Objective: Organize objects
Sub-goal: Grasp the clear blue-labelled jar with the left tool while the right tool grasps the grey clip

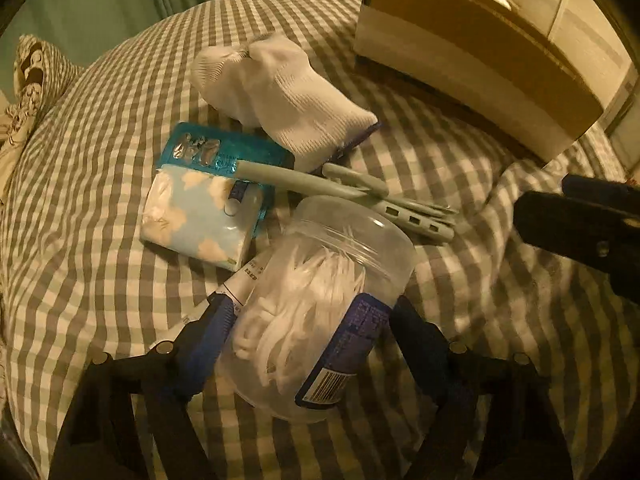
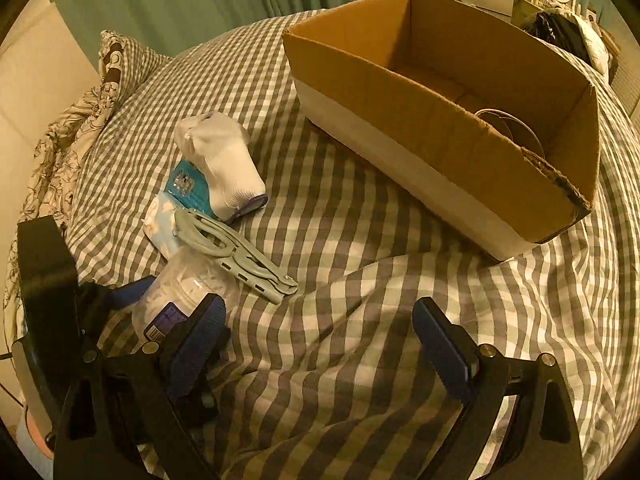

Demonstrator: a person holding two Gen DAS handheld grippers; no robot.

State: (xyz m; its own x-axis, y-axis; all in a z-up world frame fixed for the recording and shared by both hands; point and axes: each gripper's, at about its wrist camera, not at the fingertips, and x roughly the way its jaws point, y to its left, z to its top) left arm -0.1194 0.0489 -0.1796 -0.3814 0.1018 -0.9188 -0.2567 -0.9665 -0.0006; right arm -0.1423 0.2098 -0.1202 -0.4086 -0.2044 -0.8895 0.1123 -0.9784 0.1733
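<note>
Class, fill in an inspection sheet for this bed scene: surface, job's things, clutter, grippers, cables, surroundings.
Surface: checked bedspread, wrinkled.
Job's things: clear floss-pick jar; white sock; tissue pack; teal packet; grey folding hanger; cardboard box open, a round thing partly visible inside.
Clutter: nothing seen.
Grippers: left gripper fingers on either side of the jar, contact unclear; right gripper open, empty.
Cables: nothing seen on the bed.
Surroundings: green curtain, patterned pillow.

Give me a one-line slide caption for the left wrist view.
Left tongs straddle a clear floss-pick jar on the checkered bedspread, cardboard box beyond.
</note>
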